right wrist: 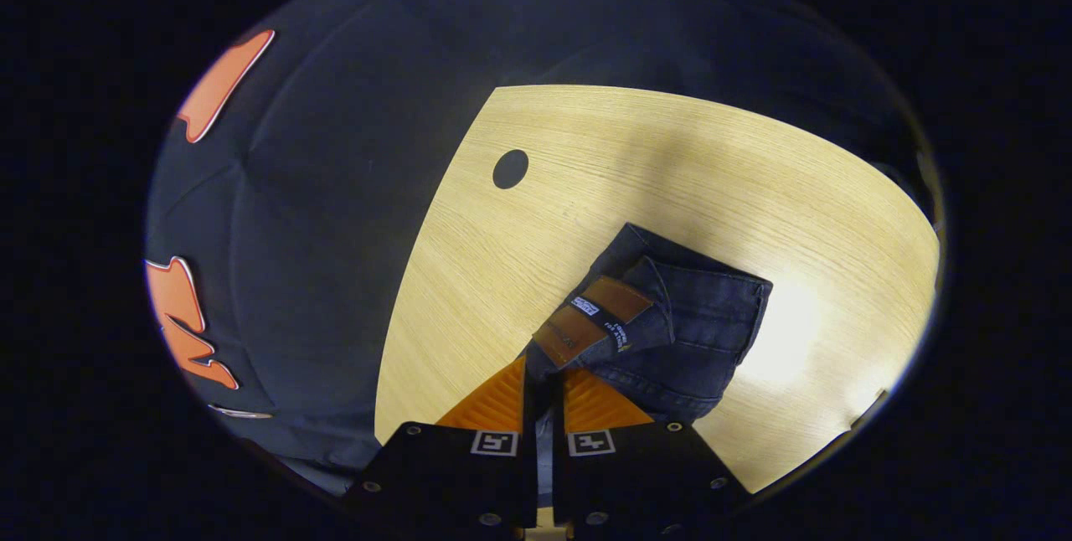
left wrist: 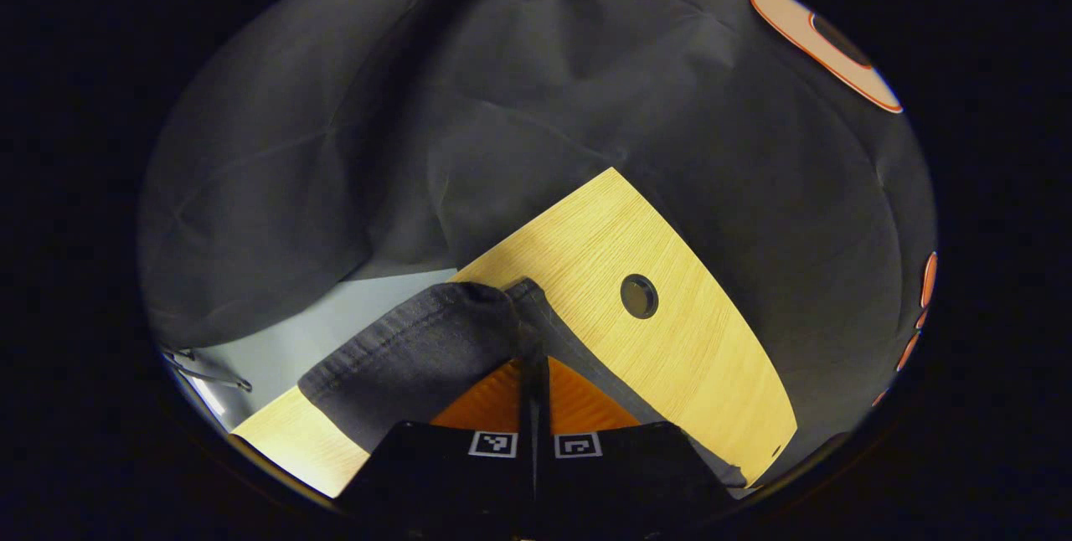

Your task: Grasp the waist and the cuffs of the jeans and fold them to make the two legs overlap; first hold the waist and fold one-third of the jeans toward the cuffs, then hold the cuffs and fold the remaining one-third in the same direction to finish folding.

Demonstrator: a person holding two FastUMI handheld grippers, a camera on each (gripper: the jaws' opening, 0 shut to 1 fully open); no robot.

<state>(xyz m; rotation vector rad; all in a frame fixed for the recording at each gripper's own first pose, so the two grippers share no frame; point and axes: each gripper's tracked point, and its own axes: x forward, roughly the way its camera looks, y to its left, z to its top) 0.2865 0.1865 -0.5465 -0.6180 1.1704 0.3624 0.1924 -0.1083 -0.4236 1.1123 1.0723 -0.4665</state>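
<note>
1. Two grippers are seen, each clamped on the jeans (right wrist: 687, 323).
2. Left gripper (left wrist: 534, 373): fingers are closed to a thin gap, with dark denim pinched between them; a hemmed edge (left wrist: 402, 348), likely a cuff, is draped to the left of the fingers.
3. Right gripper (right wrist: 544, 382): fingers are nearly closed, with the waistband gripped just beside the brown leather patch (right wrist: 596, 319).
4. Jeans are seen bunched on the wooden table (right wrist: 636, 164) in the right gripper view, past the fingertips.
5. Round hole (left wrist: 639, 296) in the tabletop is seen near the denim, apart from it.
6. Black cloth wall (left wrist: 469, 105) is seen behind the table.
</note>
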